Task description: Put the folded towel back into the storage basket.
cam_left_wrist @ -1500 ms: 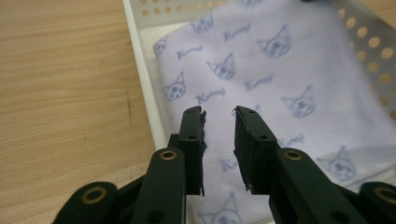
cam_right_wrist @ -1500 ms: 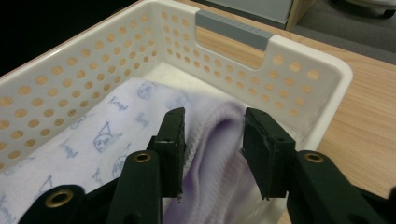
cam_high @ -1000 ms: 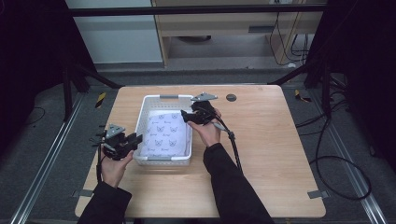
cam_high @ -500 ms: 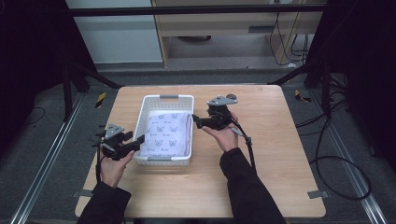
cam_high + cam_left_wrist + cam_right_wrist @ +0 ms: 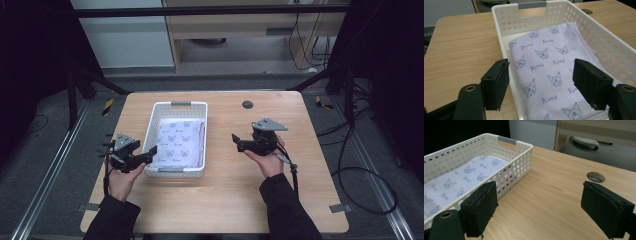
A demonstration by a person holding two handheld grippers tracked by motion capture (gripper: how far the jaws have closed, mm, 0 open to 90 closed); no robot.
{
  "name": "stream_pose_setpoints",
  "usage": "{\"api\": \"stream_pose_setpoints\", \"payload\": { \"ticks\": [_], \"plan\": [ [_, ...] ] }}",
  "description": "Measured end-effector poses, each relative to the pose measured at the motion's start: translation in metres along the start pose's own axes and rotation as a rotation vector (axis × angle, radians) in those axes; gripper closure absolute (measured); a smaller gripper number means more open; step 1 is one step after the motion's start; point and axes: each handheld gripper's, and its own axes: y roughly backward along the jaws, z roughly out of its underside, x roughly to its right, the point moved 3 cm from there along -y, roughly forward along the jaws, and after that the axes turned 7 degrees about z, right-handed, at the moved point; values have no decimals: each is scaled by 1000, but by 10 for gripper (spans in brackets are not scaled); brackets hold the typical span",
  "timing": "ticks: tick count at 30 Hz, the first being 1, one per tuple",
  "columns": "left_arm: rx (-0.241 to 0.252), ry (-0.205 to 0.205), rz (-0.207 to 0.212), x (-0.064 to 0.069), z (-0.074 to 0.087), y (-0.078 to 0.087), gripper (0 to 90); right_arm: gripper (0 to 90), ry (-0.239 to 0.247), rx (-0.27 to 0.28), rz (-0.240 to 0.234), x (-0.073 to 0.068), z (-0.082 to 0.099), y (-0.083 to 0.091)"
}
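A white perforated basket [image 5: 172, 105] stands on the wooden table and holds a folded lilac cloth [image 5: 181, 141] printed with cat faces. My left gripper [image 5: 150, 152] is at the basket's near left corner, and its jaws have just been opening. In the left gripper view, the left gripper [image 5: 540, 75] stands open astride the basket wall [image 5: 506, 50], one jaw outside it and the other over the cloth [image 5: 549, 57], with no pad pressing. My right gripper [image 5: 235, 142] hovers over bare wood to the right of the basket. Its jaws have also just been opening, and in the right gripper view the right gripper [image 5: 539, 195] has nothing between them.
A round cable hole [image 5: 247, 104] sits in the tabletop [image 5: 310, 165] behind the right gripper, and it also appears as the cable hole [image 5: 595, 177] in the right gripper view. A cable trails from each gripper along the forearm. Dark frame rails and floor cables surround the table.
The right hand has drawn away from the basket to the right, onto bare table, with its jaws spreading. The left hand has stayed put while its jaws opened wide.
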Motion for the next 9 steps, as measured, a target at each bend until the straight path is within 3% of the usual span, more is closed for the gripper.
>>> {"api": "stream_pose_setpoints", "payload": {
  "ticks": [9],
  "plan": [
    [3,-14,4,2,1,3,290,132,-51,-12,48,29,27,29]
  ]
}}
